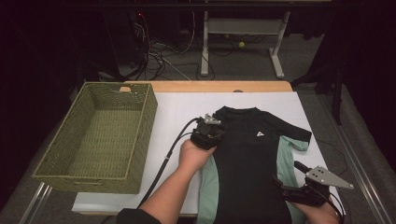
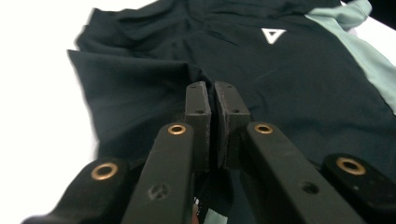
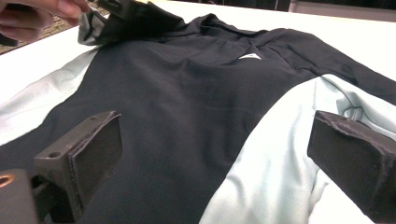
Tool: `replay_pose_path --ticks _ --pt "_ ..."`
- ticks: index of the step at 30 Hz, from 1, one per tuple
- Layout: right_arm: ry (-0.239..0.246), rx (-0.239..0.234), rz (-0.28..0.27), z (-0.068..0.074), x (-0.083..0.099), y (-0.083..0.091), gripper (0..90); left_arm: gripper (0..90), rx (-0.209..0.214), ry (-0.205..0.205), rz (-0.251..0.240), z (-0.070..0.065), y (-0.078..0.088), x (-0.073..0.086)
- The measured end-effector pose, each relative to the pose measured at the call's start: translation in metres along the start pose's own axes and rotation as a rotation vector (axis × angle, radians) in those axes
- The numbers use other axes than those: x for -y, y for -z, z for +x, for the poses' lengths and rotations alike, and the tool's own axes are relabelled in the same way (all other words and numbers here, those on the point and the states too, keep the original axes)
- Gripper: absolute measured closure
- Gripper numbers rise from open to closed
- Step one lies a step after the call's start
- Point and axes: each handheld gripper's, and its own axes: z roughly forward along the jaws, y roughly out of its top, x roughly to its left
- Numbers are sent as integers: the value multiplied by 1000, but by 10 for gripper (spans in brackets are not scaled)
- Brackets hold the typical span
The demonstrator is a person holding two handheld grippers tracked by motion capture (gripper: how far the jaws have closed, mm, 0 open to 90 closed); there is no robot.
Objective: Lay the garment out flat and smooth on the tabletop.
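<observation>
We see the black shirt point(image 1: 247, 154) spread in the lower middle of the high view. Our left gripper point(image 2: 212, 100) is clamped on a fold of its sleeve, and our right gripper point(image 3: 215, 154) stands wide apart above its hem

shirt point(image 1: 247, 154): black, pale mint-green side panels, small white triangle on chest | basket point(image 1: 100, 135): olive-green woven | table point(image 1: 177, 112): white top, light wood edge | grippers: black
</observation>
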Motion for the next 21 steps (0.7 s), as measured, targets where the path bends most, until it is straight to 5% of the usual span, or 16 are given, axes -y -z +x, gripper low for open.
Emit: replay_pose_path --ticks 7,18,21 --pt "2 -2 -1 0 0 0 37 808 41 -48 12 -19 -5 -5" --pt "4 -3 2 1 0 0 37 801 45 -53 93 -22 -24 12" --pt "6 -4 1 1 0 0 37 685 66 -53 72 -21 -21 11"
